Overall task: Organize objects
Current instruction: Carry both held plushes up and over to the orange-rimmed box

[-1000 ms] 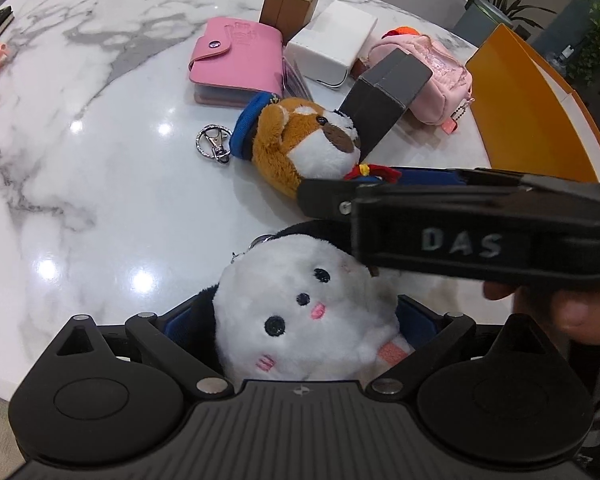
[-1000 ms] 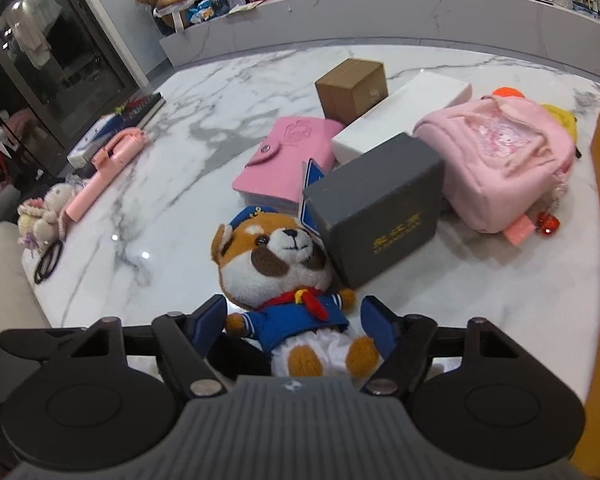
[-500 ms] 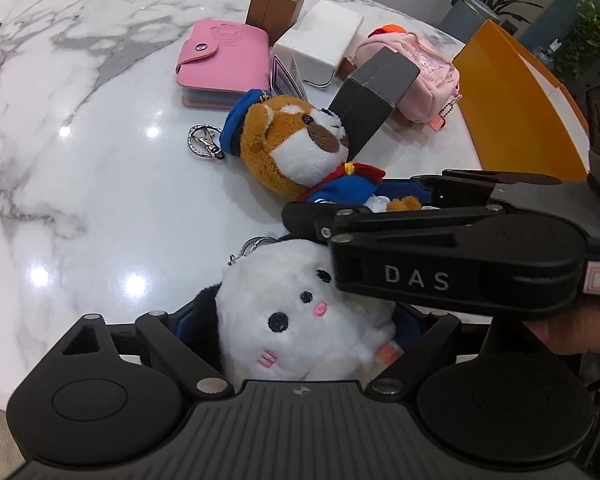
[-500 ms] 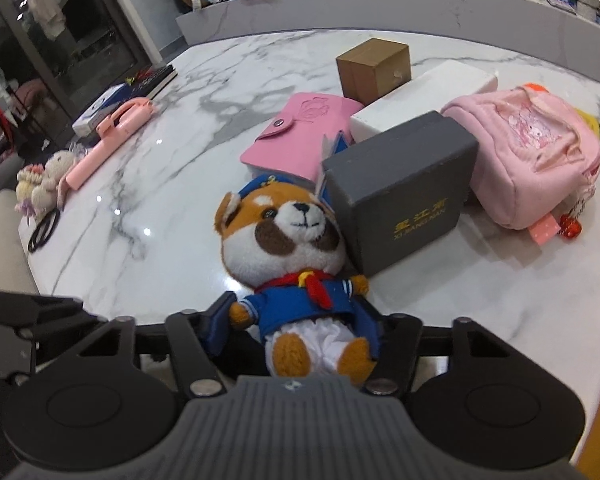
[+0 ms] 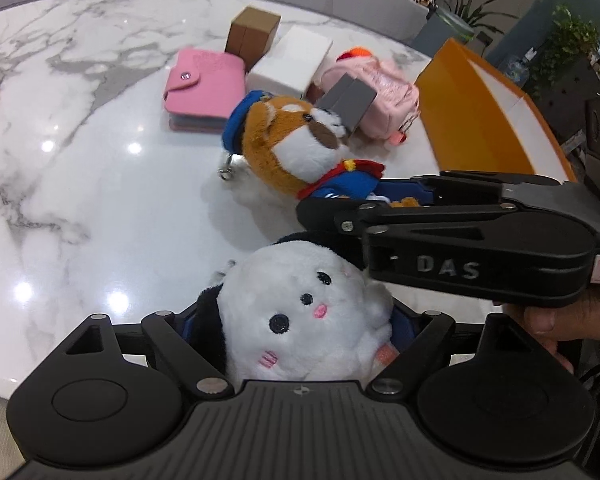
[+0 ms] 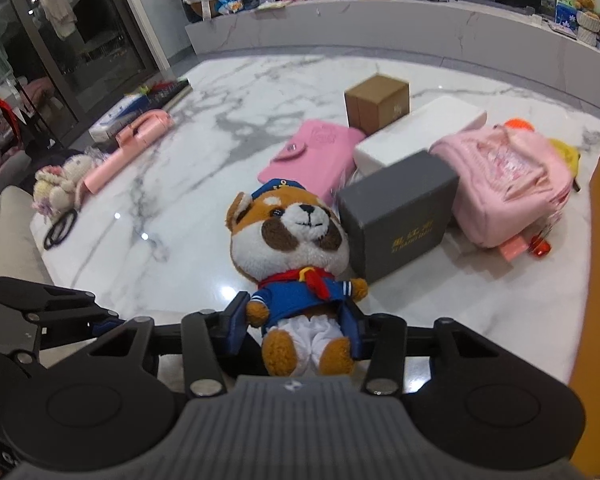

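A white round plush (image 5: 300, 312) with a black ear sits between the blue pads of my left gripper (image 5: 296, 316). The jaws are closing, both pads touch its sides, and it hangs just above the marble table (image 5: 80, 160). A brown-and-white plush dog (image 6: 296, 240) in a blue sailor suit and cap is pinched at the waist by my right gripper (image 6: 300, 320), which is shut on it. In the left wrist view the dog (image 5: 296, 148) hangs off the table with its keyring dangling, and the right gripper (image 5: 364, 200) crosses above the white plush.
Behind the dog stand a grey box (image 6: 400, 212), pink wallet (image 6: 312, 156), brown box (image 6: 376, 100), white box (image 6: 416, 132) and pink mini backpack (image 6: 512, 184). An orange container (image 5: 480, 112) stands at the right. A pink stick (image 6: 124, 152) and small plush (image 6: 60, 184) lie at the far left edge.
The right jaws came together on the sailor dog and raised it, so its keyring left the table. The left gripper rose a little with the white plush still between its pads.
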